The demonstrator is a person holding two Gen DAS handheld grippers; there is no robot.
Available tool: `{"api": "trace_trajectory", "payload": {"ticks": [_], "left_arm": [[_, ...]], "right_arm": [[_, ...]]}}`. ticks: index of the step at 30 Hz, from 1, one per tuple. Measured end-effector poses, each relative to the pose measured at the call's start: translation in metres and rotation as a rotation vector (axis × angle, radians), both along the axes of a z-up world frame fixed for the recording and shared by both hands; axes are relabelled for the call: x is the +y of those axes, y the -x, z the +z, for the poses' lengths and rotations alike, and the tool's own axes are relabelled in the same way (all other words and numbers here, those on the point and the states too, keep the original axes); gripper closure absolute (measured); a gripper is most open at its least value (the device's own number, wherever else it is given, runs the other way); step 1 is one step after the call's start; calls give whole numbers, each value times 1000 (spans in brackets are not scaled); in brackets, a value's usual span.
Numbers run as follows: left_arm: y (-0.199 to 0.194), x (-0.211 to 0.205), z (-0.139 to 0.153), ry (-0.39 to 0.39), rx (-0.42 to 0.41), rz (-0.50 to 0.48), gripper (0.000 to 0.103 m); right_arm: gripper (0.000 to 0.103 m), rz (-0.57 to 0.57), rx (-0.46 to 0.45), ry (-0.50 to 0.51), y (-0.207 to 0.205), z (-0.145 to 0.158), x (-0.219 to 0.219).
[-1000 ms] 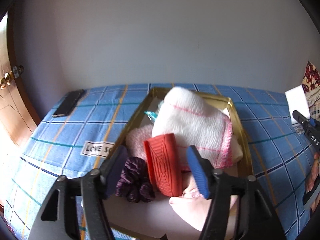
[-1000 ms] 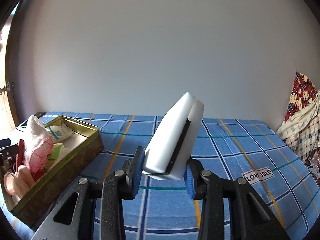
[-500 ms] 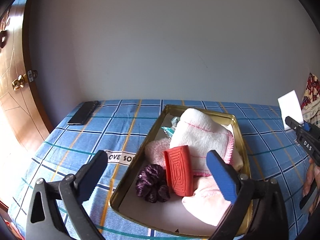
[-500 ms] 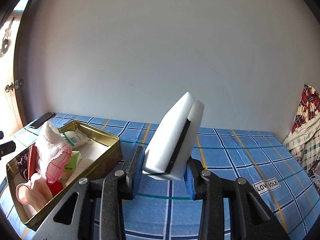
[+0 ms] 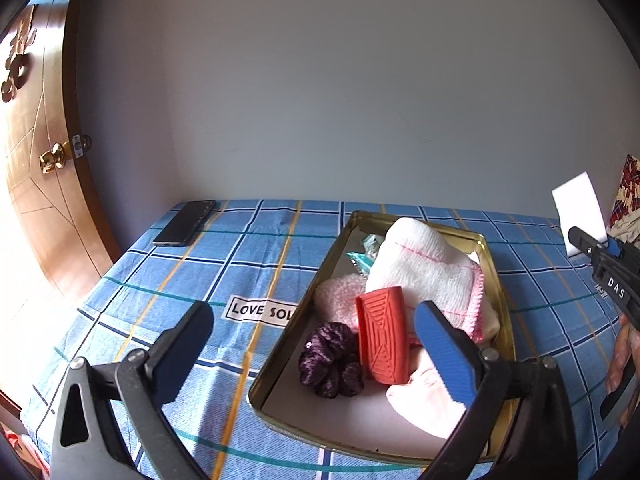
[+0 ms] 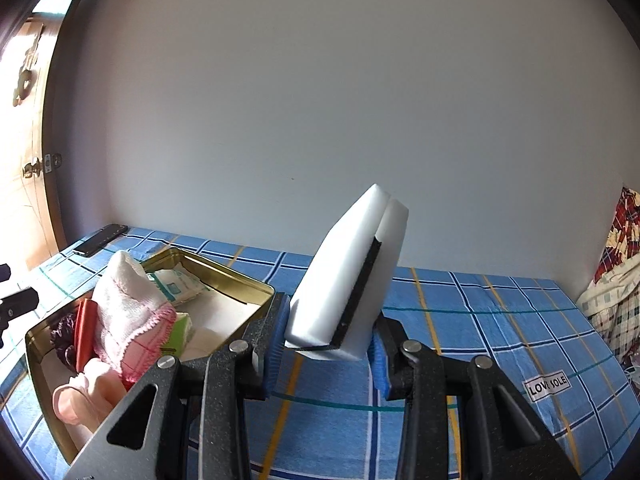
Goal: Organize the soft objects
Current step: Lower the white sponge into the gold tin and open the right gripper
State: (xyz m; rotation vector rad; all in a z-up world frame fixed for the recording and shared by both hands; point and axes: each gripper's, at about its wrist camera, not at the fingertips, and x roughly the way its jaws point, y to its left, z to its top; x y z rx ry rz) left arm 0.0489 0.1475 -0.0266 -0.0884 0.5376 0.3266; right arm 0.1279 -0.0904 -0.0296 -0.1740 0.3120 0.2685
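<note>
The left hand-held gripper is hovering above the near end of a gold metal tin, its jaws spread wide after just opening, with nothing pinched between them. The tin is sitting on a blue plaid sheet that is covering the bed. Inside the tin, a red ribbed block is standing on end near the middle, leaning against a white washcloth with pink edging that is piled toward the far end. A dark purple scrunchie is lying just beside the red block on its left, and a pale pink fuzzy cloth is lying behind the scrunchie. Another pale pink cloth is lying at the near right corner, partly behind the gripper's right finger.

The right hand-held gripper is pinching the lower end of a white foam sponge with a black layer through its middle, which is tilting up and to the right, raised above the sheet just right of the tin. A green-and-white packet is lying in the tin's far end.

A black phone is lying on the sheet near the wall, well apart from the tin.
</note>
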Motion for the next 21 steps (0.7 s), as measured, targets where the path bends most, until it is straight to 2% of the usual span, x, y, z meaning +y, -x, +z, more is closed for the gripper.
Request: {"api": "trace_trajectory", "payload": {"ticks": [12,21], "left_arm": [[6,7,-1,5,-1,25,1],[17,16,-3,12,-4,67,1]], "right_arm": [[64,31,-7,9,10,8,6],[64,89,-14,28,18,17,30]]}}
